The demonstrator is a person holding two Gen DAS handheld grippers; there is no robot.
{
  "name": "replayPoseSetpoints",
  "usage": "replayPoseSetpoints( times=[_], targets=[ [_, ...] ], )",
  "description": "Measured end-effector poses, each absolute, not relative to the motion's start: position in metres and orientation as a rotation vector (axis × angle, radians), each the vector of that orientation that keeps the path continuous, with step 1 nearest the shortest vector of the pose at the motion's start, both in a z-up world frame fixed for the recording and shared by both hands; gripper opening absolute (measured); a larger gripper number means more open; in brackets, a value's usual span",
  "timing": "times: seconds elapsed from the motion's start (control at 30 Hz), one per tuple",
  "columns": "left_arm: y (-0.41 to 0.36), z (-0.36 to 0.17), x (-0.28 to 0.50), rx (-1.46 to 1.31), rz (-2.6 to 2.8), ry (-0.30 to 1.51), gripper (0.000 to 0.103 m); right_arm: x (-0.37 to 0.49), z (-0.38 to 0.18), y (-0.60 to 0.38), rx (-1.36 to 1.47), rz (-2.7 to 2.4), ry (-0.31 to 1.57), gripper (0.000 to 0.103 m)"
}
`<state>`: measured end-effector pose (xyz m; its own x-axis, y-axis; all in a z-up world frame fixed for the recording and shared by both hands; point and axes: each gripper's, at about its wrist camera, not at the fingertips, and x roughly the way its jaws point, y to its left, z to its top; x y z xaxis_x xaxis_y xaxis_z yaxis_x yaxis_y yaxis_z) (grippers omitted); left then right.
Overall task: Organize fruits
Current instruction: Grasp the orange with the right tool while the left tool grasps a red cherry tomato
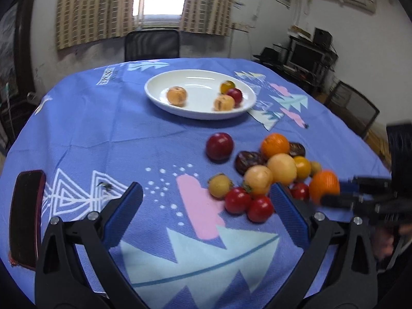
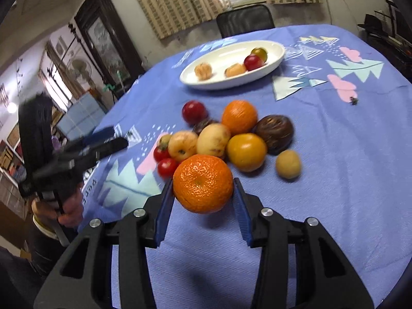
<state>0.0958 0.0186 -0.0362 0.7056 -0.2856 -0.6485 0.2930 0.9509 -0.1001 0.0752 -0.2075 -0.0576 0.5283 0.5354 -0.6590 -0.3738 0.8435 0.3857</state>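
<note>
The right tool (image 2: 203, 193) is clamped on a round orange mandarin with pebbled skin (image 2: 203, 183), its blue-padded fingers (image 2: 164, 206) pressed against the fruit's two sides. The mandarin appears raised a little off the blue patterned cloth that covers the table (image 2: 334, 193), though the gap beneath it is hard to judge.

Just beyond the right tool's tips lies a heap of loose fruit: two red cherry tomatoes (image 2: 164, 161), two pale yellow-beige fruits (image 2: 198, 141), a yellow-orange tomato (image 2: 246, 152), a second orange mandarin (image 2: 239, 116), a dark brown wrinkled fruit (image 2: 274, 134), a dark red plum (image 2: 195, 112) and a small tan fruit (image 2: 288, 164) lying apart to the right.

Farther ahead, past the heap, sits a white oval ceramic plate (image 2: 276, 51). It holds four pieces: two orange-tan fruits (image 2: 203, 70), a red fruit (image 2: 253, 62) and a yellow-green one (image 2: 260, 52), the last two touching.

The left tool (image 1: 206, 195) has its fingers spread wide and grips nothing; it hovers over the cloth. Its right finger (image 1: 285, 206) stands in front of the near edge of the heap, with the red tomatoes between the fingertips and just beyond them. A dark red phone-like slab (image 1: 25, 219) lies on the cloth to the left of this tool. In the right wrist view a hand (image 2: 69, 206) grips the left tool's handle at the far left.
</note>
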Motion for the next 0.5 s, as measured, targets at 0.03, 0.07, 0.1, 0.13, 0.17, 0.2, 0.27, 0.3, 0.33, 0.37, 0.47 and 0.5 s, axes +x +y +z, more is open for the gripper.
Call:
replayPoseSetpoints(
  times=[0.03, 0.07, 0.1, 0.13, 0.17, 0.2, 0.27, 0.3, 0.33, 0.37, 0.47, 0.5],
  targets=[
    [0.013, -0.038, 0.094, 0.040, -0.330, 0.718, 0.100, 0.077, -0.058, -0.215, 0.235, 0.539, 0.837, 0.045],
    [0.008, -0.040, 0.094, 0.059, -0.333, 0.718, 0.098, 0.079, -0.058, -0.219, 0.257, 0.534, 0.827, 0.045],
    [0.004, -0.043, 0.093, 0.076, -0.343, 0.721, 0.092, 0.079, -0.058, -0.223, 0.281, 0.533, 0.820, 0.045],
    [0.001, -0.045, 0.094, 0.079, -0.357, 0.730, 0.089, 0.080, -0.059, -0.228, 0.316, 0.543, 0.810, 0.045],
    [0.000, -0.047, 0.095, 0.073, -0.368, 0.741, 0.082, 0.080, -0.059, -0.231, 0.339, 0.550, 0.802, 0.045],
    [0.000, -0.049, 0.098, 0.058, -0.379, 0.758, 0.078, 0.080, -0.059, -0.233, 0.347, 0.552, 0.794, 0.045],
    [0.000, -0.053, 0.101, 0.041, -0.383, 0.781, 0.072, 0.078, -0.058, -0.232, 0.342, 0.547, 0.785, 0.045],
    [0.000, -0.055, 0.103, 0.037, -0.390, 0.791, 0.068, 0.078, -0.059, -0.232, 0.342, 0.546, 0.784, 0.045],
    [0.000, -0.056, 0.103, 0.032, -0.396, 0.796, 0.067, 0.079, -0.058, -0.231, 0.344, 0.549, 0.787, 0.045],
    [0.000, -0.057, 0.103, 0.028, -0.402, 0.799, 0.065, 0.079, -0.058, -0.231, 0.345, 0.550, 0.788, 0.045],
    [-0.004, -0.058, 0.104, 0.034, -0.405, 0.800, 0.063, 0.079, -0.058, -0.231, 0.343, 0.551, 0.785, 0.045],
    [-0.005, -0.060, 0.106, 0.035, -0.405, 0.804, 0.062, 0.080, -0.058, -0.231, 0.342, 0.555, 0.787, 0.045]
  ],
)
